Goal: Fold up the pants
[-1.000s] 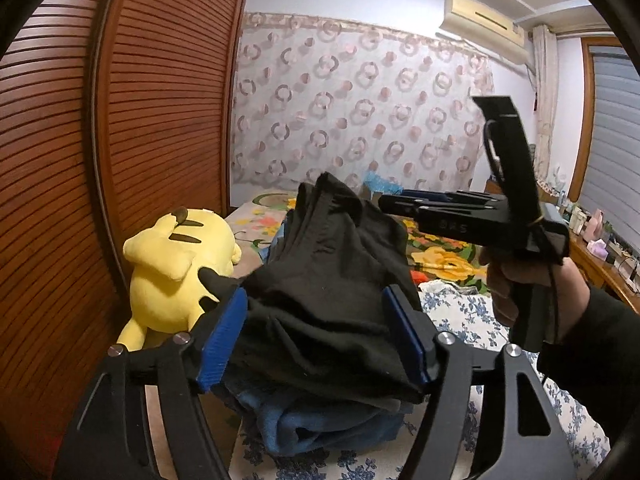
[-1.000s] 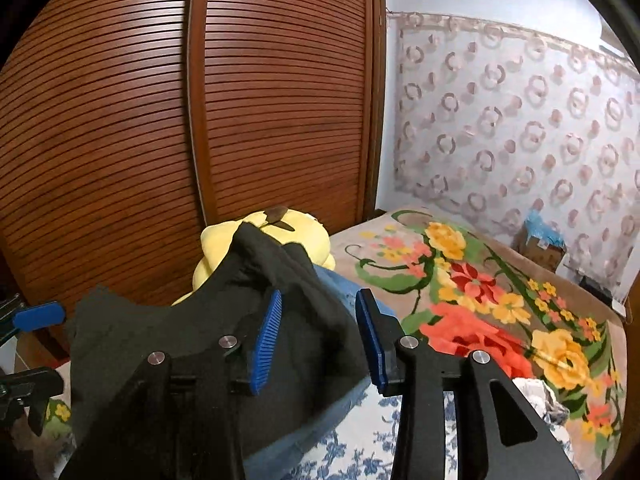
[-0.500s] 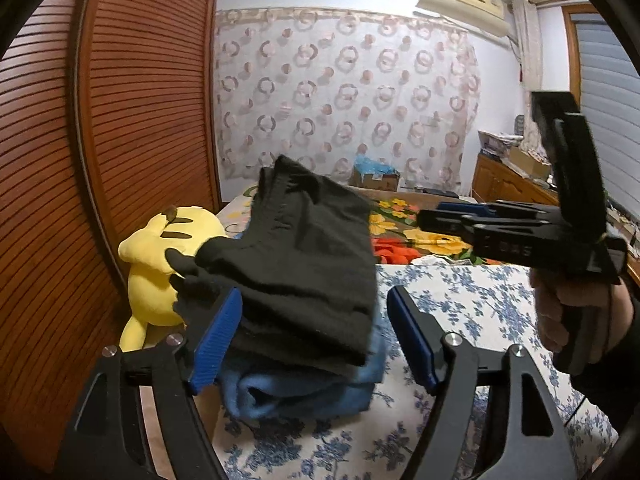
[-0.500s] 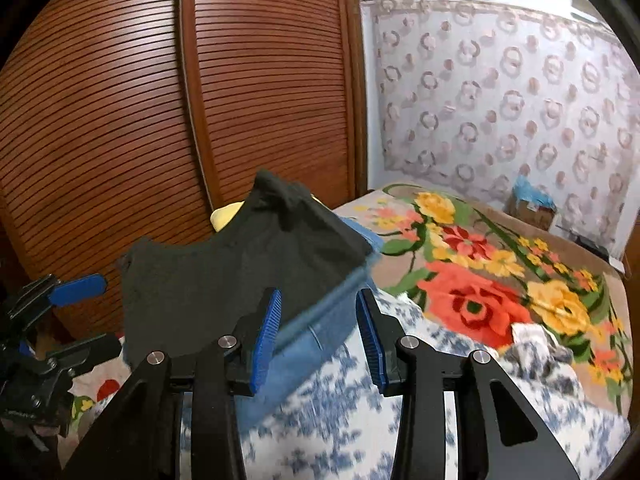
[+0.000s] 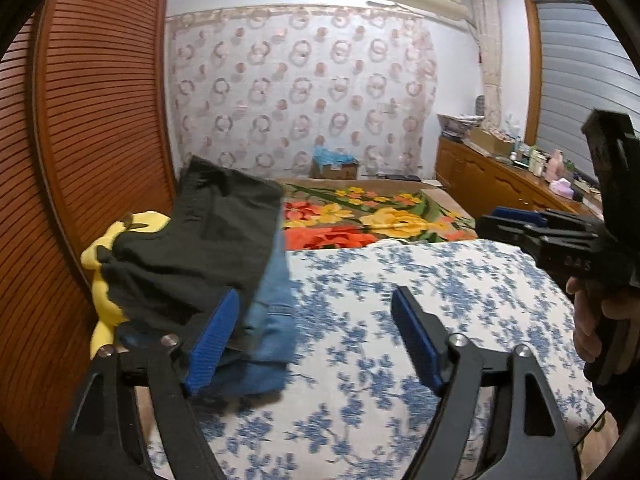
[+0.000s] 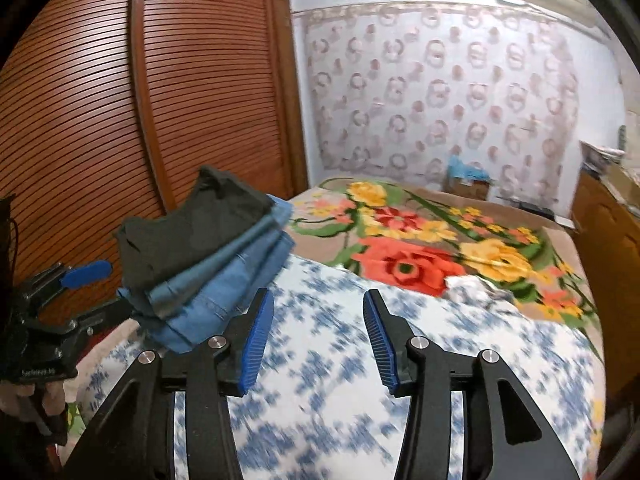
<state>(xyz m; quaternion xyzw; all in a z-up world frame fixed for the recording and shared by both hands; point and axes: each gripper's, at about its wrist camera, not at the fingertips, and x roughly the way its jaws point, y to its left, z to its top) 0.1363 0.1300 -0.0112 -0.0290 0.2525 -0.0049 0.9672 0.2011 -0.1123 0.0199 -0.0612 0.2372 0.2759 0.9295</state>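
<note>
Folded black pants [image 5: 192, 248] lie on top of a stack of folded blue jeans [image 5: 272, 312] at the left of the bed; the stack also shows in the right wrist view [image 6: 208, 248]. My left gripper [image 5: 316, 336] is open and empty, its left finger beside the stack's near corner. My right gripper [image 6: 316, 336] is open and empty, just right of the stack. Each gripper shows in the other's view: the right one [image 5: 520, 220], the left one [image 6: 80, 280].
The bed has a white sheet with blue flowers [image 5: 420, 280] and a floral blanket [image 6: 420, 248] behind. A yellow plush toy [image 5: 104, 280] sits behind the stack by the wooden slatted wardrobe [image 6: 120, 120]. A wooden dresser [image 5: 500, 180] stands at the right.
Both grippers have drawn back from the stack and to the right. The black pants, between the left fingers a second ago, now lie free on the jeans.
</note>
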